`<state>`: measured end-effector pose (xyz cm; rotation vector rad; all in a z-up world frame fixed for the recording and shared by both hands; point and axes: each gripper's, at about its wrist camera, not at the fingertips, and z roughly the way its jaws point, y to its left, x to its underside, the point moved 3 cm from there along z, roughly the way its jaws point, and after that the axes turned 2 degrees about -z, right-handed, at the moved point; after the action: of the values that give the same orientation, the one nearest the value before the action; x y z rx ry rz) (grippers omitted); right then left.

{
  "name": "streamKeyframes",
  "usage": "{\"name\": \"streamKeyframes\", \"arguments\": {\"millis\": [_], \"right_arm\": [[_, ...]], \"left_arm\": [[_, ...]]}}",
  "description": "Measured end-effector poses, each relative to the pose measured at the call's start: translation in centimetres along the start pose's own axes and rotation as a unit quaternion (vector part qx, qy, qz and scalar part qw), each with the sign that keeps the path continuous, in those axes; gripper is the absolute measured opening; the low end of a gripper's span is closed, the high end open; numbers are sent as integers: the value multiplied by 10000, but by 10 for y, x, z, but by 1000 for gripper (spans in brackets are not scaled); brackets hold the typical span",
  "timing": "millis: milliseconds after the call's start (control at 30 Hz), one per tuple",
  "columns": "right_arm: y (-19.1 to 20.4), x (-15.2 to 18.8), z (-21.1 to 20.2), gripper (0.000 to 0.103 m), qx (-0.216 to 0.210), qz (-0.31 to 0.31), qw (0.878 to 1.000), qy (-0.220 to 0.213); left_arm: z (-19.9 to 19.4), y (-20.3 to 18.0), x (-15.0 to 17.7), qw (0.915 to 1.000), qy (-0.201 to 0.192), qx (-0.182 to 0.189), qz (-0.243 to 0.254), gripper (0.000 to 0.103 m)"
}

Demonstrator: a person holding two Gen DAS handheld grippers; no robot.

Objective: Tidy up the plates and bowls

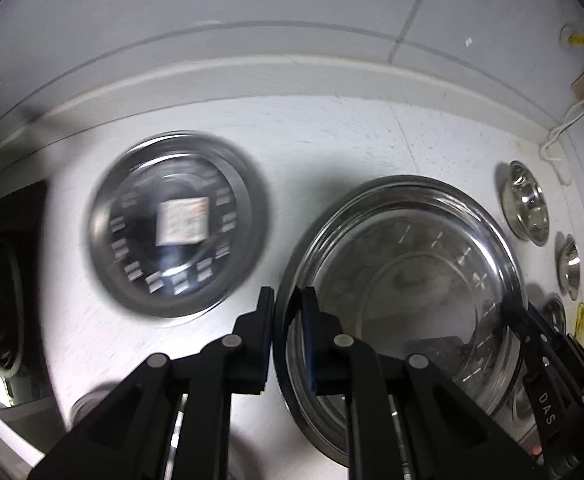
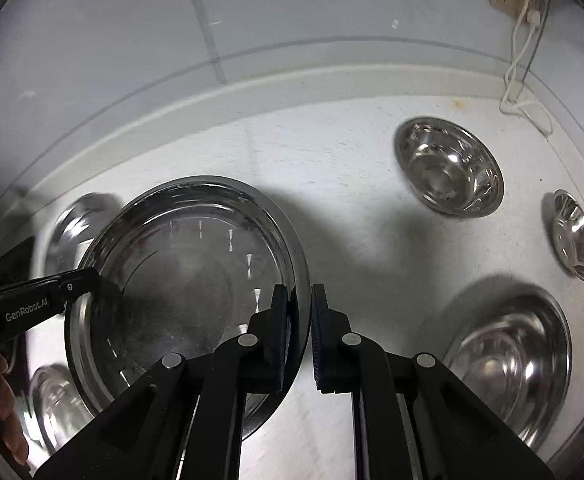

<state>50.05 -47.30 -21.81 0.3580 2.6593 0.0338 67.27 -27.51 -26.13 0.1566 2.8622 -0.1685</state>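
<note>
On the white counter [image 2: 332,184], sorting looks early: one steel plate [image 2: 188,280] is gripped at opposite rim edges, left gripper [image 1: 288,312] clamped at its 9 o'clock, right gripper [image 2: 300,320] clamped at its 3 o'clock. It appears lifted, though contact with the counter cannot be told. Unsorted: a stickered plate [image 1: 180,224] at 10 o'clock, blurred; small bowls [image 2: 450,166] at 1 to 3 o'clock; a larger bowl [image 2: 512,356] at 4 o'clock. Held plate: shallow, mirror-bright, scuffed centre.
</note>
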Motion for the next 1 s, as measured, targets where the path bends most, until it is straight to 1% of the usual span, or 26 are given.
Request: {"name": "streamKeyframes", "arguments": {"millis": [33, 100, 133, 267, 333, 367, 433, 467, 533, 567, 667, 767, 800, 900, 1000], "right_arm": [[12, 7, -12, 10, -95, -59, 9999, -56], [33, 18, -21, 10, -248, -204, 9994, -118], [47, 26, -23, 10, -333, -279, 9990, -135], [105, 65, -38, 10, -776, -735, 9943, -26], [130, 83, -36, 10, -966, -972, 9905, 98], [147, 95, -32, 10, -1047, -1134, 9878, 200], [167, 110, -25, 10, -1141, -1302, 9842, 367], [179, 119, -20, 10, -1197, -1396, 9818, 476], [192, 131, -11, 10, -1219, -1537, 9786, 618], [193, 133, -5, 10, -1239, -1568, 9775, 674], [202, 143, 5, 10, -1238, -1645, 9749, 842], [199, 148, 12, 10, -1208, -1659, 9741, 951], [199, 150, 14, 10, -1191, -1656, 9741, 977], [200, 157, 19, 10, -1188, -1662, 9734, 1040], [199, 160, 20, 10, -1173, -1682, 9728, 1082]], "left_arm": [[-13, 15, 9, 9999, -102, -48, -57, 12], [-31, 34, 28, 9995, -225, -162, -177, 13], [-40, 54, 40, 9990, -282, -246, -263, 13], [-67, 112, 94, 9966, -240, -479, -620, 13], [-68, 143, 115, 9948, -158, -656, -769, 12], [-67, 154, 123, 9940, -124, -721, -818, 12], [-60, 171, 138, 9920, -30, -848, -932, 12], [-59, 182, 144, 9915, 19, -847, -990, 12], [-50, 194, 155, 9902, 113, -864, -1090, 12], [-50, 201, 160, 9900, 129, -853, -1116, 12], [-43, 205, 170, 9900, 165, -860, -1106, 12], [-34, 203, 178, 9902, 215, -853, -1089, 13], [-32, 208, 184, 9904, 225, -837, -1079, 13], [-30, 208, 187, 9912, 137, -939, -927, 13], [-31, 207, 185, 9913, 102, -944, -911, 13]]}}
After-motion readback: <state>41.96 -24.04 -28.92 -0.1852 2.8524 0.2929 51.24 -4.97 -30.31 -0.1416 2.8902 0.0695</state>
